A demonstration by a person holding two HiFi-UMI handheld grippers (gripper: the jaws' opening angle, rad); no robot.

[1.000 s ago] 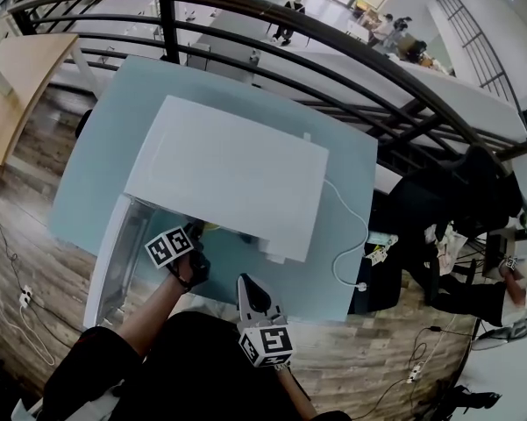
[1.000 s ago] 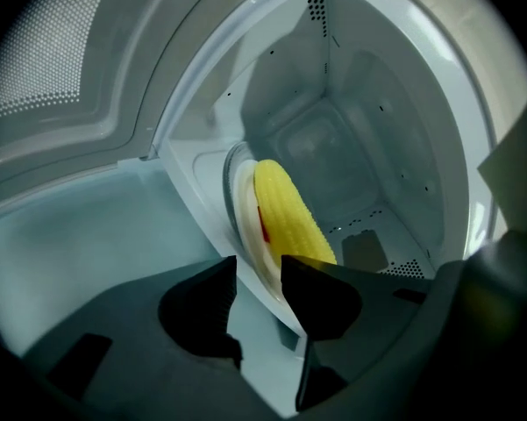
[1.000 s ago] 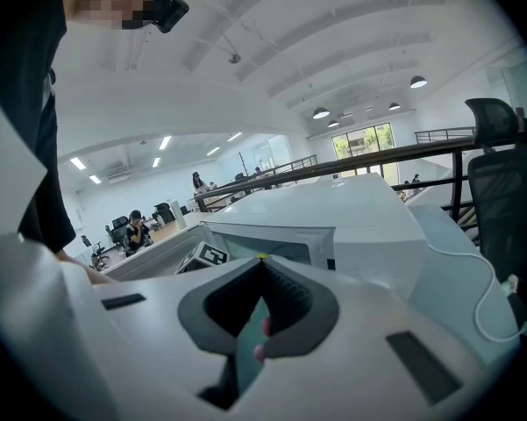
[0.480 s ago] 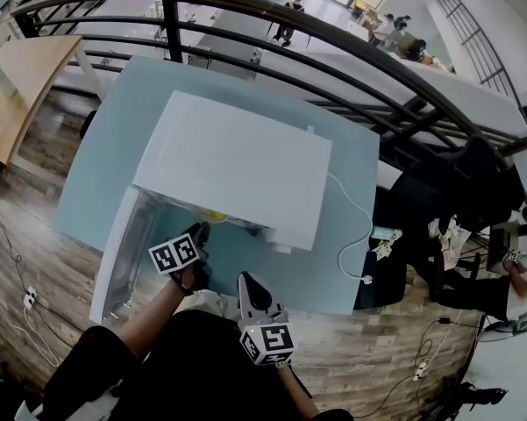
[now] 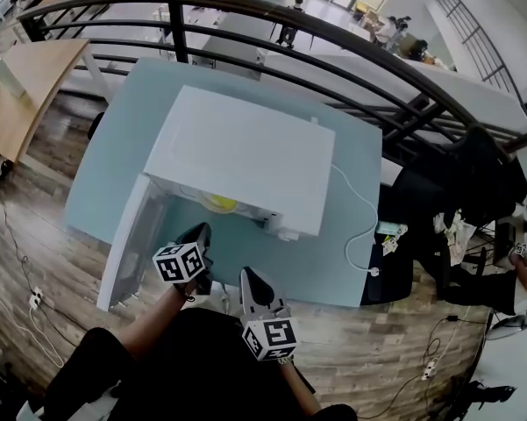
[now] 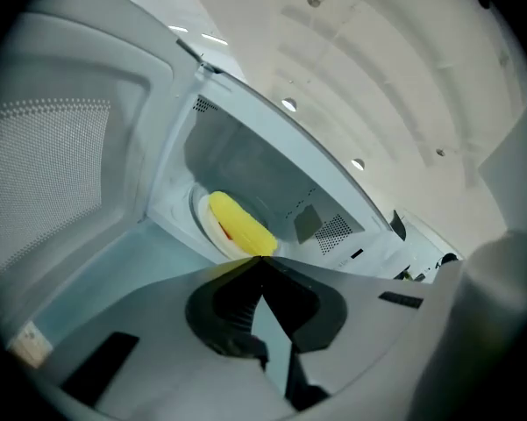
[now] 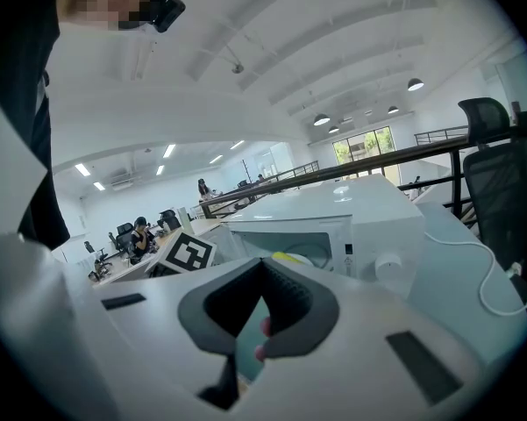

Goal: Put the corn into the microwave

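Looking down from the head view, the white microwave (image 5: 245,152) sits on the pale blue table (image 5: 114,147). Its door (image 5: 127,244) is swung wide to the left, and bare tabletop lies in front of the open cavity. The yellow corn (image 5: 219,203) lies just inside the opening, near its front edge. The left gripper (image 5: 202,229) hangs just outside the opening, beside the door. The right gripper (image 5: 246,273) is nearer the person, over the table's near edge. A white cable (image 5: 359,226) trails off the microwave's right side.

The left gripper view shows the 2 jaws have just been closing. They now meet tip to tip with nothing between them. Past the tips, the corn rests on the round plate (image 6: 203,226) inside the cavity.

The right gripper view shows those jaws together as well, seemingly empty. Here the corn is only a thin yellow sliver in the opening.
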